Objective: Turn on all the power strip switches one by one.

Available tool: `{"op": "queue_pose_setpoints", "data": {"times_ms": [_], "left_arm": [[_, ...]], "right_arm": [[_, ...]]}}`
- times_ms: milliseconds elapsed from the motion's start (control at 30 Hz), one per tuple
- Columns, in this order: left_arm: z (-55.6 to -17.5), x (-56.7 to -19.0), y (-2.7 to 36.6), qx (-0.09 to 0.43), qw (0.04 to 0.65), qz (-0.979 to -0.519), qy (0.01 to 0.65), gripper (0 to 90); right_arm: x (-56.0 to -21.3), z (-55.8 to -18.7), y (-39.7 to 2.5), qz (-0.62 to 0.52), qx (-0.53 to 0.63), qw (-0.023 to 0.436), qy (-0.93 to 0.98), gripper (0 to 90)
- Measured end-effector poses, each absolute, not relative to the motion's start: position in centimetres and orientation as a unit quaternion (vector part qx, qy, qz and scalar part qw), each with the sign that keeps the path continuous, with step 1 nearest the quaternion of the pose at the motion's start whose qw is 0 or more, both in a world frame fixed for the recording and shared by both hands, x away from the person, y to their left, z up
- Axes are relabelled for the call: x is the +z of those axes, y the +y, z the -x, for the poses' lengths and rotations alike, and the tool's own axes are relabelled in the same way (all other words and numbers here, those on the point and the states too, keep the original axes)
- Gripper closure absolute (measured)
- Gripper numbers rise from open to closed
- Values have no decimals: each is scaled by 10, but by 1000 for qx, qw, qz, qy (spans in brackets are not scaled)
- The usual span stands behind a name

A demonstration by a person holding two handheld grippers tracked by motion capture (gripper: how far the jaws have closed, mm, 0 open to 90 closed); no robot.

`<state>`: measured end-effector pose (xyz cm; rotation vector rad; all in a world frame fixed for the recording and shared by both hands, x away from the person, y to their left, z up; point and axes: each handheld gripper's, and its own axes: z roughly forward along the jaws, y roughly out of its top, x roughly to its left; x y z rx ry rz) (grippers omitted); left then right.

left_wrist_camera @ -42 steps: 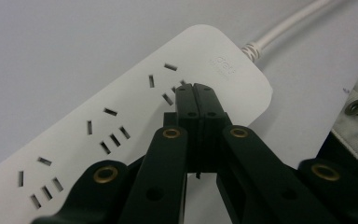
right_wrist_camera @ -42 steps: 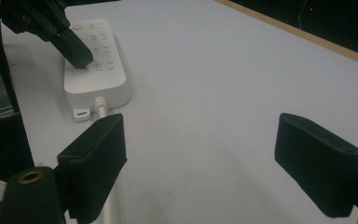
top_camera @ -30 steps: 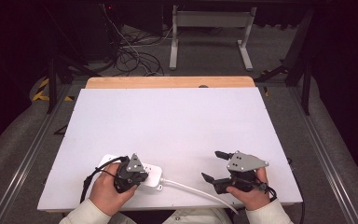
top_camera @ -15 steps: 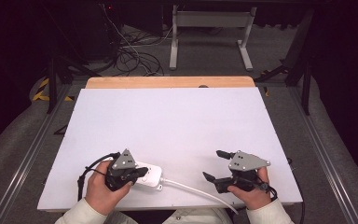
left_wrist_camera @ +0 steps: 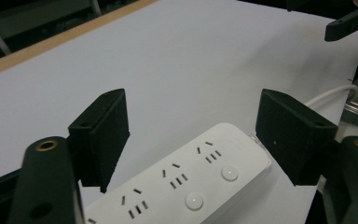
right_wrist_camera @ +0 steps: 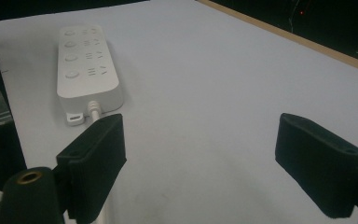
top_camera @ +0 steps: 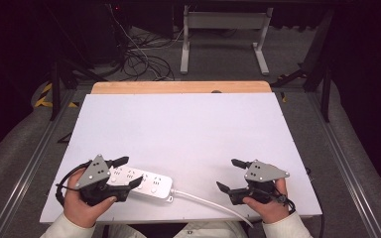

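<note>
A white power strip [top_camera: 146, 182] with several sockets and round buttons lies flat near the table's front left edge. Its white cable [top_camera: 208, 202] runs right and off the front edge. My left gripper [top_camera: 129, 171] is open, its jaws spread over the strip's left part without pinching it. In the left gripper view the strip [left_wrist_camera: 186, 182] lies low between the wide jaws of the left gripper [left_wrist_camera: 196, 135]. My right gripper [top_camera: 228, 174] is open at the front right and holds nothing. The right gripper [right_wrist_camera: 200, 163] faces the strip [right_wrist_camera: 86, 60] and its cable [right_wrist_camera: 94, 109] from a distance.
The white table top [top_camera: 188, 129] has a wooden strip [top_camera: 178, 88] along its far edge. Dark floor with cables and a metal frame [top_camera: 223, 34] lies beyond the table. The other gripper's jaw [left_wrist_camera: 349, 21] shows at the top right of the left gripper view.
My left gripper has drawn back to the left along the power strip, uncovering more of it. The strip and the right gripper have stayed about where they were.
</note>
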<state>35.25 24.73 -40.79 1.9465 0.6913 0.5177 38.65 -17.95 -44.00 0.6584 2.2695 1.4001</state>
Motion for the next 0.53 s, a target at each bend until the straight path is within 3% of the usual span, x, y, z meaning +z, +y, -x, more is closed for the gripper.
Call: {"op": "queue_pose_setpoints", "data": {"times_ms": [300,533], "left_arm": [[-341,-428,284,241,499,-775,303,165],[-336,-438,302,232,518,-761,315,111]], "right_arm": [[-439,-387,-183,-242,503,201,805,158],[-439,-388,-185,-247,504,203,802,155]]}}
